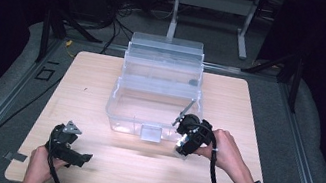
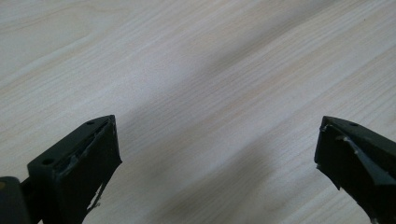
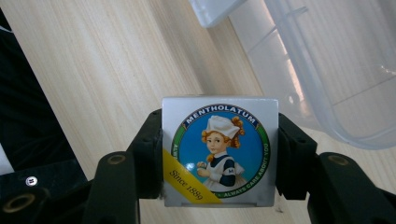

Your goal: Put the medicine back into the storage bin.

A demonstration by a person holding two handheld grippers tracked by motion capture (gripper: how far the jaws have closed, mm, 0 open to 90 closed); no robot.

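Note:
My right gripper is shut on a small silver Mentholatum box with a round blue label, held just above the wooden table. In the high view that right gripper hovers beside the front right corner of a clear plastic storage box, whose lid stands up behind it. The box's rim shows close by in the right gripper view. My left gripper rests low near the table's front left, its jaws wide apart over bare wood with nothing between them.
The light wooden table has free room on its left and right sides. A latch tab sticks out at the storage box's front. Beyond the table lie dark floor, cables and a metal frame.

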